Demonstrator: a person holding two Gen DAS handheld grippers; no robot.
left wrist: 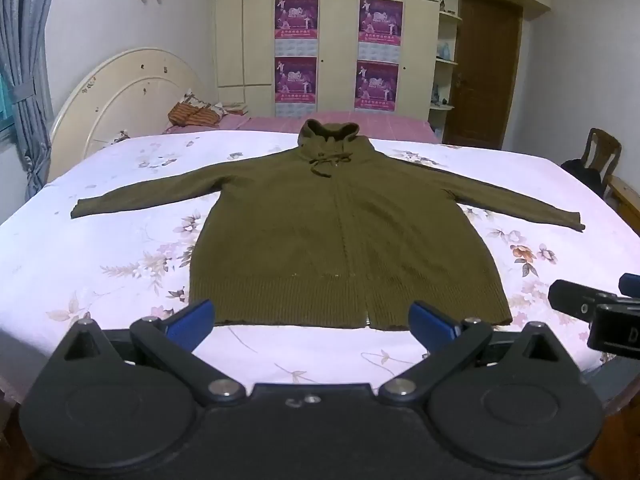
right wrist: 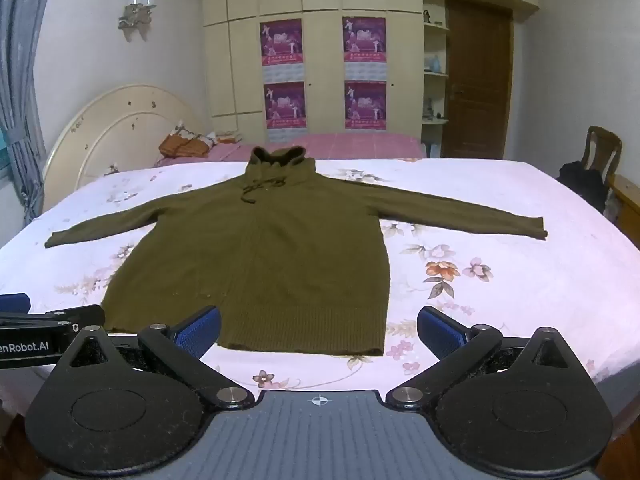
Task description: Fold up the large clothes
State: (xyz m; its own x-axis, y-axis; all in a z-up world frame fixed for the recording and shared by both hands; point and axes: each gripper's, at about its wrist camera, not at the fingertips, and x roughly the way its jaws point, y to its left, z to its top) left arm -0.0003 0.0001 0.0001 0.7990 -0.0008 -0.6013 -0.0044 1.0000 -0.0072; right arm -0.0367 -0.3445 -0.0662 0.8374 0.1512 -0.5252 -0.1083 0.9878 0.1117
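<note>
**Now: olive hooded cardigan spread flat, both tongs released**

Squarely across the middle of both views lies the olive knit hooded cardigan (left wrist: 344,236), spread face-up on the floral bedsheet (left wrist: 100,248) with its zip closed down the front. Its hood (left wrist: 330,130) points toward the top of the frame, and the drawstring (left wrist: 324,162) is tied in a loose bow just below the collar. Both sleeves reach out sideways — the left sleeve (left wrist: 140,196) toward the left edge of the frame, the right sleeve (left wrist: 520,204) toward the right edge. The ribbed hem (left wrist: 348,304) sits nearest the cameras, low in the picture.

At the bottom of the left wrist view, the left gripper (left wrist: 312,322) has its 2 blue-padded fingers (left wrist: 192,322) spread wide, just short of the hem, with nothing between them. The cloth is not touched. The right gripper (right wrist: 318,332) stands the same way in its own view — released, empty, hovering over the sheet at the hem's lower right corner. Each tool shows in the other's view as a black body at the frame edge, the right one at the lower right of the left view and the left one at the lower left of the right view.

Behind the bed, the upper part of the frame holds a cream wardrobe (left wrist: 328,40) carrying 4 purple posters (left wrist: 296,16), a brown door (left wrist: 484,68) at the upper right, a curved headboard (left wrist: 120,96) at the left, and a wooden chair (left wrist: 602,152) at the right edge.
</note>
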